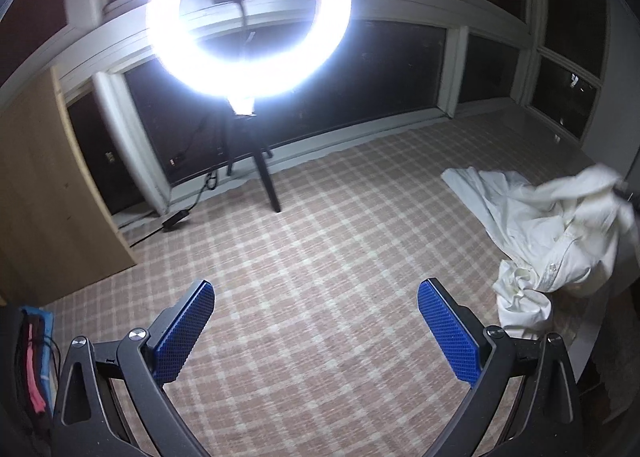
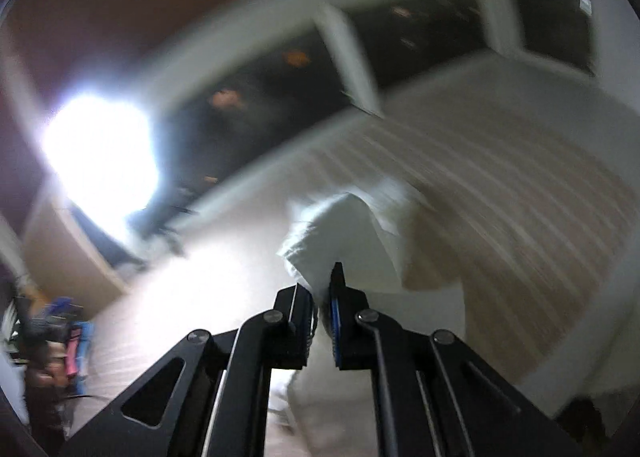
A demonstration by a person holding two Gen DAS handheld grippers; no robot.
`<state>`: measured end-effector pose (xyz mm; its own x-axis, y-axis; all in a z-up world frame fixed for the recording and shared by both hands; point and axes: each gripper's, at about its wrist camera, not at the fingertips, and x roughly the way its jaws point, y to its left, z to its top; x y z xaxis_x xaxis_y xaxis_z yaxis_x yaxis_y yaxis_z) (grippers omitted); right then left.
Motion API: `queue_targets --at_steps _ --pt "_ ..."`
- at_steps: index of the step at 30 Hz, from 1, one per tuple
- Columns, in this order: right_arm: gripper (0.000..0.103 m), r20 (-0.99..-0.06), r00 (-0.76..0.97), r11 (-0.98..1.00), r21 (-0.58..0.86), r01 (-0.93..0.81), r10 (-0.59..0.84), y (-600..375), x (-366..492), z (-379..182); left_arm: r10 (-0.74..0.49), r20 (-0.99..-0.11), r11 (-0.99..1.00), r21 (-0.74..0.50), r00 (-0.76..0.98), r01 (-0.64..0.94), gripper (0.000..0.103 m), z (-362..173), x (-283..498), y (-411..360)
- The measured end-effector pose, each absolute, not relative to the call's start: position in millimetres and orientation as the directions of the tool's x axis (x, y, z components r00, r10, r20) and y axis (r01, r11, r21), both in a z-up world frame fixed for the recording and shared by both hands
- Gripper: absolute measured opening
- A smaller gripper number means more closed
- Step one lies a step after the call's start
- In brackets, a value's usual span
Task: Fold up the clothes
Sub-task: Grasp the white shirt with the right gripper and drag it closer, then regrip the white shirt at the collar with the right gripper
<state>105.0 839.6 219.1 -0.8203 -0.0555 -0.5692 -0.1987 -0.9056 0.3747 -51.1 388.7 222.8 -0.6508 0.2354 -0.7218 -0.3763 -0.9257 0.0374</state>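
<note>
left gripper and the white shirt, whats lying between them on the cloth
Nothing: in the left wrist view, only bare checked tablecloth lies between the open left gripper and the crumpled white shirt.

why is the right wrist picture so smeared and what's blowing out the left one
Right wrist view: heavy motion blur streaks the checked cloth and window frames, and the ring light is a shapeless glare; only the right gripper, shut on the white shirt, stays sharp. Left wrist view: mostly crisp, but the ring light overexposes its surroundings, and fisheye bends the window frames; the left gripper is open.
</note>
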Motion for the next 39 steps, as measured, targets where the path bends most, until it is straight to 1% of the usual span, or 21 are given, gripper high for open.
queue_targets --at_steps 3,5,7,10,11,12,13,14,15,16,18,21,23,27,28,29,30,31,34,37,39 --pt "0.007 -0.509 -0.836 -0.936 0.351 0.015 -0.205 775.7 78.0 266.6 0.227 -0.711 -0.940 0.019 -0.666 -0.341 0.102 225.9 -46.9 368.6" --pt "0.007 -0.483 -0.803 -0.914 0.363 0.179 -0.349 724.0 53.6 287.4 0.216 -0.704 -0.950 0.009 -0.677 -0.312 0.102 230.5 -43.4 353.3" --pt "0.008 -0.456 -0.744 -0.860 0.396 0.322 -0.489 678.6 34.2 299.0 0.194 -0.697 -0.963 0.001 -0.690 -0.271 0.102 234.4 -39.0 333.9" --pt "0.008 -0.443 -0.625 -0.760 0.464 0.455 -0.643 623.5 -4.6 296.6 0.153 -0.697 -0.979 -0.008 -0.701 -0.205 0.102 237.3 -35.2 304.0" --pt "0.013 -0.470 -0.594 -0.756 0.462 0.464 -0.653 606.4 -21.6 287.6 0.136 -0.702 -0.983 -0.007 -0.699 -0.184 0.102 236.2 -35.5 295.4" --pt "0.020 -0.537 -0.574 -0.786 0.423 0.451 -0.618 592.9 -39.0 271.7 0.118 -0.709 -0.987 -0.005 -0.695 -0.162 0.102 234.3 -36.7 287.0" --pt "0.041 -0.622 -0.560 -0.834 0.362 0.416 -0.548 583.8 -54.2 252.0 0.104 -0.718 -0.990 -0.007 -0.688 -0.143 0.102 231.6 -38.4 279.4" --pt "0.044 -0.713 -0.557 -0.901 0.279 0.333 -0.426 580.7 -68.3 226.5 0.094 -0.727 -0.992 -0.007 -0.680 -0.129 0.102 228.0 -39.6 273.0" --pt "0.044 -0.769 -0.550 -0.942 0.216 0.257 -0.326 583.0 -76.6 203.5 0.084 -0.735 -0.993 -0.005 -0.673 -0.119 0.102 224.0 -40.2 267.4" --pt "0.044 -0.789 -0.536 -0.952 0.212 0.221 -0.300 587.5 -77.0 185.7 0.072 -0.743 -0.994 0.000 -0.666 -0.108 0.102 219.7 -40.6 262.0" --pt "0.044 -0.807 -0.506 -0.952 0.247 0.183 -0.306 596.7 -70.1 155.4 0.054 -0.755 -0.996 0.009 -0.653 -0.093 0.102 210.6 -41.3 253.9" --pt "0.045 -0.830 -0.477 -0.954 0.209 0.217 -0.290 591.1 -64.0 126.9 0.046 -0.778 -0.997 0.001 -0.627 -0.074 0.102 196.9 -46.6 246.7" --pt "0.053 -0.839 -0.457 -0.951 0.211 0.226 -0.295 584.4 -65.2 114.5 0.042 -0.790 -0.998 -0.007 -0.611 -0.060 0.102 191.5 -49.6 244.6" --pt "0.053 -0.852 -0.415 -0.938 0.218 0.271 -0.318 565.2 -84.4 90.7 0.056 -0.794 -0.998 -0.018 -0.605 -0.068 0.102 188.5 -50.6 247.4" --pt "0.053 -0.852 -0.413 -0.934 0.217 0.284 -0.323 561.5 -88.7 86.3 0.055 -0.795 -0.997 -0.013 -0.604 -0.074 0.102 188.4 -51.3 249.2" --pt "0.035 -0.857 -0.415 -0.939 0.198 0.282 -0.305 560.5 -92.2 80.8 0.052 -0.796 -0.997 -0.005 -0.603 -0.080 0.102 188.2 -52.3 251.4" --pt "0.011 -0.867 -0.416 -0.947 0.171 0.270 -0.275 562.0 -95.7 75.5 0.050 -0.798 -0.996 0.002 -0.601 -0.085 0.102 188.1 -53.3 253.7" --pt "0.003 -0.868 -0.412 -0.949 0.183 0.257 -0.279 568.8 -94.0 73.8 0.050 -0.799 -0.996 0.006 -0.600 -0.091 0.102 188.0 -54.7 255.3" --pt "0.003 -0.847 -0.403 -0.935 0.278 0.221 -0.347 602.4 -74.0 81.0 0.060 -0.799 -0.994 0.005 -0.599 -0.106 0.102 187.6 -60.3 258.4" --pt "0.003 -0.869 -0.433 -0.971 0.206 0.125 -0.240 653.9 -33.0 95.6 0.084 -0.808 -0.991 -0.006 -0.583 -0.135 0.102 180.5 -70.0 266.0" --pt "0.003 -0.914 -0.394 -0.995 0.087 0.052 -0.101 682.1 -11.0 92.1 0.101 -0.816 -0.988 -0.013 -0.569 -0.157 0.102 174.2 -76.1 275.3"
